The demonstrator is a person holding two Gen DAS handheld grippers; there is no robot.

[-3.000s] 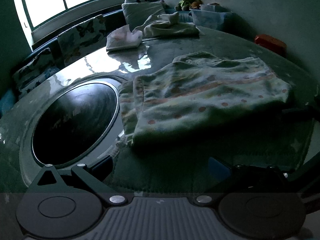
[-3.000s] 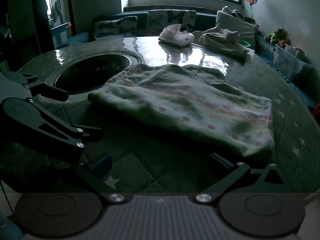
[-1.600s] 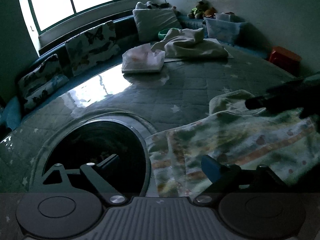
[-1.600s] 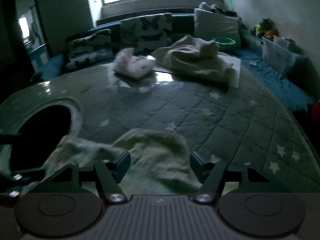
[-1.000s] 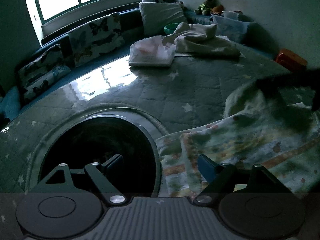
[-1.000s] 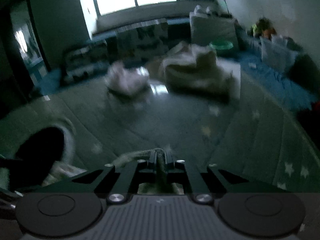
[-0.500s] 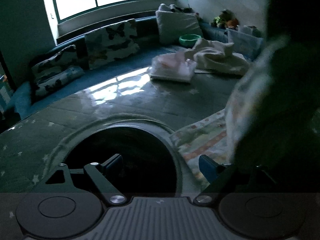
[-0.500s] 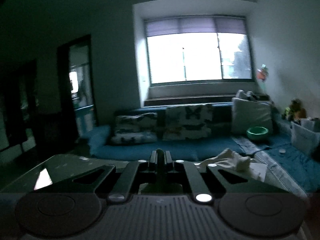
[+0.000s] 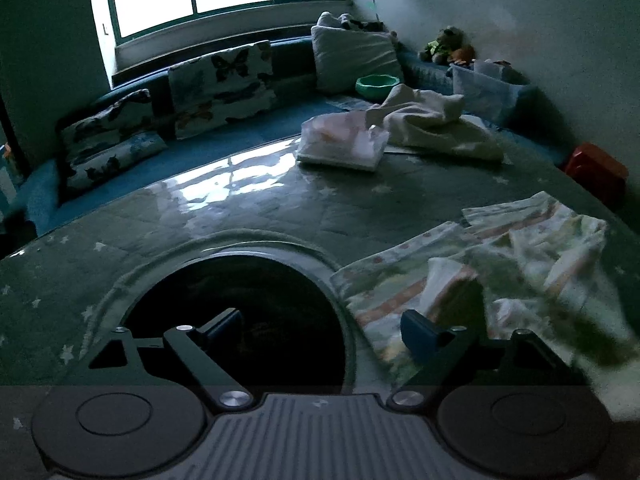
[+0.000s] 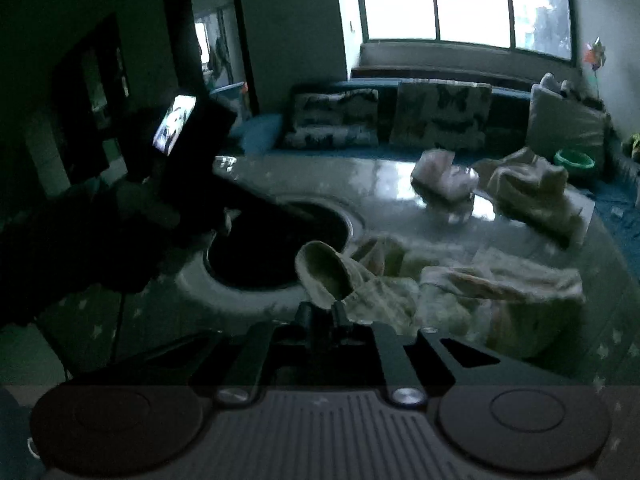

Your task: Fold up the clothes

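Garment [image 9: 484,264] crumpled, long axis indeterminate; right gripper [image 10: 322,314] pinches its edge, left gripper [image 9: 320,330] wide apart, empty.

pale patterned garment [image 9: 480,276], rumpled on table, one edge lifted

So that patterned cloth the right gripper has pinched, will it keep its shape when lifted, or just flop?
Likely flop: the patterned cloth already lies rumpled in soft folds on the quilted table. The edge in the right gripper curls over limply, so the rest would probably hang and drag. It looks thin and light, so one pinch should probably hold it.
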